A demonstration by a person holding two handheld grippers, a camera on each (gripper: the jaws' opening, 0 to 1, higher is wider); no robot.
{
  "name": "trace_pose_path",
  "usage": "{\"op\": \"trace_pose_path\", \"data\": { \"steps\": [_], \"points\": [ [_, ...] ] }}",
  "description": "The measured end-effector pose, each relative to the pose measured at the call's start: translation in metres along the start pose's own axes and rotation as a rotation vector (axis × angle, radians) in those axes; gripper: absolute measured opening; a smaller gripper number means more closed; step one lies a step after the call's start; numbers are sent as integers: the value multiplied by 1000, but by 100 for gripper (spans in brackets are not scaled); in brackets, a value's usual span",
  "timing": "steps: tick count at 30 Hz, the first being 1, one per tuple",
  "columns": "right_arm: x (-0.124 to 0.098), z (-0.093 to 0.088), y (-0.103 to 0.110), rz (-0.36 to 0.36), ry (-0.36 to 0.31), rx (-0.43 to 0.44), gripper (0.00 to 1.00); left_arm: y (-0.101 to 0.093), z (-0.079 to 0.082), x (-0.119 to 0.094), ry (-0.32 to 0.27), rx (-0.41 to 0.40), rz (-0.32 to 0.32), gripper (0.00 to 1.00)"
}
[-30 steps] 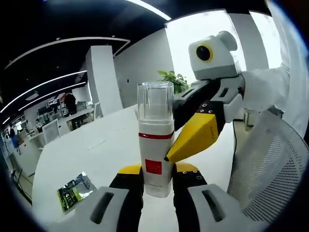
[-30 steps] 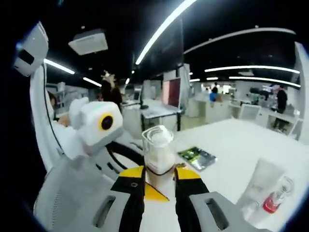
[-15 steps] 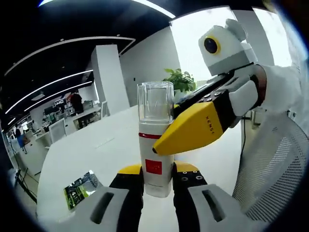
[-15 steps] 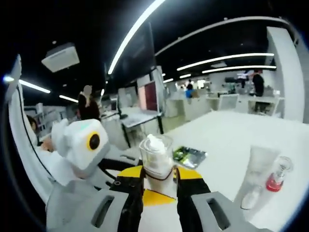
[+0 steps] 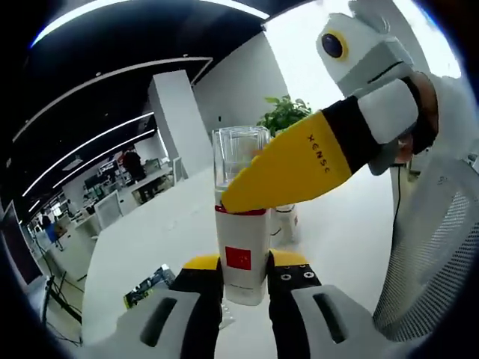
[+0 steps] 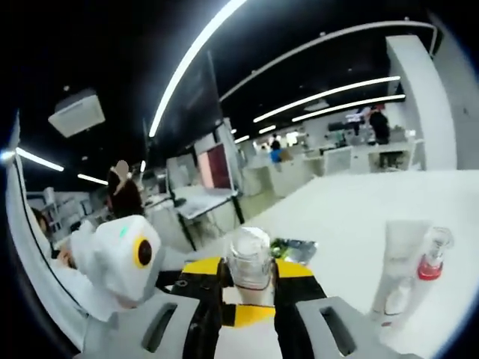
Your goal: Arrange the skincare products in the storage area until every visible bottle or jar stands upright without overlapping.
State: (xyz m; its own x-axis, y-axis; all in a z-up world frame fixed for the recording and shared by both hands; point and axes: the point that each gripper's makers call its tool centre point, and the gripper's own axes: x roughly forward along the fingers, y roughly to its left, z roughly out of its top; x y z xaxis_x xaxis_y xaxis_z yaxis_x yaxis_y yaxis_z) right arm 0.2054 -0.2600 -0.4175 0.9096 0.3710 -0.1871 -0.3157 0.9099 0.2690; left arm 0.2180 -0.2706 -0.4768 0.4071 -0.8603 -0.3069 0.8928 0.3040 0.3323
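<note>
Right gripper now higher, clamped on clear cap of white bottle, frame centre; left gripper pinches bottle base. Cap apparently coming off; upright placement pending.

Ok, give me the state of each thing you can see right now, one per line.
White bottle: upright, clear cap on.
Left gripper: shut on the white bottle's base.
Right gripper: shut on the bottle's clear cap.
White tube: standing on its cap on the table.
Small red-filled bottle: upright beside the tube.
Green packet: lying flat.
</note>
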Motion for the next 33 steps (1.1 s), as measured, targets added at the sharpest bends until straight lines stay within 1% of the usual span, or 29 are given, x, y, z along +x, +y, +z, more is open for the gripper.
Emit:
{"op": "trace_pose_path", "data": {
  "steps": [3,5,6,8,9,10,12,14,15,17,19,21,22,24,26,27,28,29,30,32,33],
  "points": [
    [0,1,-1,-11,-3,-6,15,2,0,-1,-4,-5,6,21],
    [1,2,-2,-14,-8,13,15,4,1,-1,-4,3,13,21],
    [1,1,-3,-16,-2,-6,14,4,1,-1,-3,4,14,21],
    [-1,2,-6,-39,10,-90,12,3,0,-1,4,9,14,21],
    [-2,3,-3,-16,10,-106,12,1,2,0,-9,8,2,22],
    [-3,3,-6,-21,10,-82,12,0,2,0,-11,1,1,22],
    [-5,2,-9,-3,13,-57,11,0,2,0,-14,15,-4,23],
    [-7,1,-11,9,12,-54,11,-2,3,1,-19,18,-14,23],
    [-8,1,-10,21,15,-67,11,-4,3,1,-22,18,-20,23],
    [-10,0,-8,44,24,-138,11,-6,5,1,-26,8,-34,22],
    [-11,0,-5,66,32,-189,11,-8,4,2,-30,-6,-43,22],
    [-12,0,-3,103,42,-278,11,-8,5,1,-40,-27,-66,22],
    [-13,-1,-2,123,57,-300,11,-9,6,1,-45,-30,-71,22],
    [-16,0,1,171,62,-351,11,-12,7,1,-51,-45,-83,22],
    [-20,-2,4,237,88,-428,11,-15,8,1,-54,-45,-96,23],
    [-22,-5,8,288,106,-486,11,-20,8,1,-55,-56,-123,24],
    [-24,-6,9,305,114,-512,11,-24,8,1,-50,-59,-135,25],
    [-26,-10,16,359,128,-590,11,-26,8,2,-47,-54,-143,25],
    [-27,-11,18,375,129,-604,11,-31,8,2,-45,-51,-162,26],
    [-31,-18,21,409,172,-596,11,-36,7,2,-33,-44,-182,29],
    [-33,-21,26,453,177,-633,11,-39,7,2,-30,-34,-187,30]
  ]
}}
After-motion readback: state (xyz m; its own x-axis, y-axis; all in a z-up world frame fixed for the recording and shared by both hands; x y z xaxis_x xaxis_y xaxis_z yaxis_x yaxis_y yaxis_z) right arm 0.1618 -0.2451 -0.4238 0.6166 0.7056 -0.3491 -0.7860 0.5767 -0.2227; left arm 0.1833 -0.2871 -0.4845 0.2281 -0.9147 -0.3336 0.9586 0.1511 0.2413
